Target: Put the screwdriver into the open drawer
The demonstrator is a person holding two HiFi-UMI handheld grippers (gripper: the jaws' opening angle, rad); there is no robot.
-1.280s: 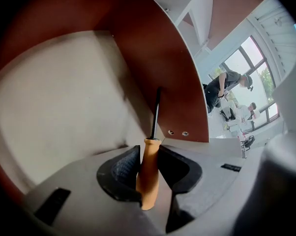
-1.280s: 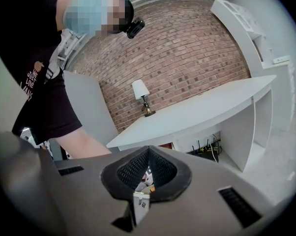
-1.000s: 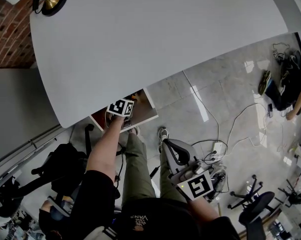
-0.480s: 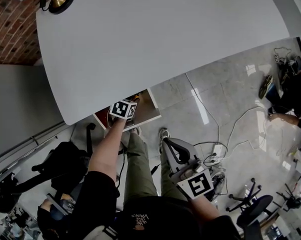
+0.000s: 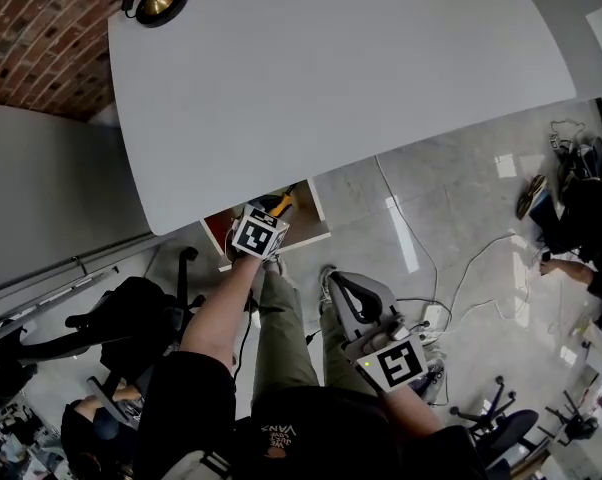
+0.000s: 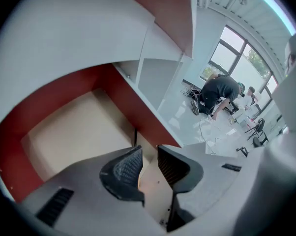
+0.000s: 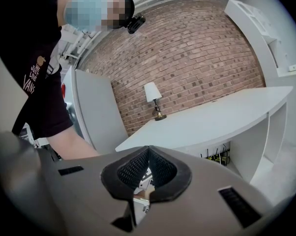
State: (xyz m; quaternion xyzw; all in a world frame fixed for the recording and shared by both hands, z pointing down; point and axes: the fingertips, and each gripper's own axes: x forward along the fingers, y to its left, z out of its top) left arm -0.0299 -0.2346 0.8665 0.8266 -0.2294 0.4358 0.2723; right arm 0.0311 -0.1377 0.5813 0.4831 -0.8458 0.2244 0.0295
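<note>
The left gripper point(image 6: 149, 151) has its jaws a narrow gap apart and closing, with nothing between the black, ribbed rubber pads point(image 6: 126, 168). Only the pale beige floor of the open drawer point(image 6: 49, 102) shows through the gap. The drawer is a shallow box with matt red walls, and it lies straight below and ahead of those jaws.

From the head view, the orange-handled screwdriver point(image 5: 280, 206) lies inside the drawer point(image 5: 311, 230). It is just beyond the left gripper's point(image 5: 259, 236) black-and-white marker cube and close under the rounded edge of the smooth white tabletop point(image 5: 331, 78). The left gripper view does not show it clearly.

The right gripper point(image 7: 148, 150) has its jaws pressed together at the tips and holds nothing, its dimpled black pads forming a closed V in a grey plastic body. Well ahead of them a small brass-footed lamp with a white shade point(image 7: 153, 97) stands on the tabletop before a rough red brick wall point(image 7: 202, 58). In the head view the right gripper point(image 5: 341, 290) hangs low beside the person's knee, well apart from the drawer.
</note>
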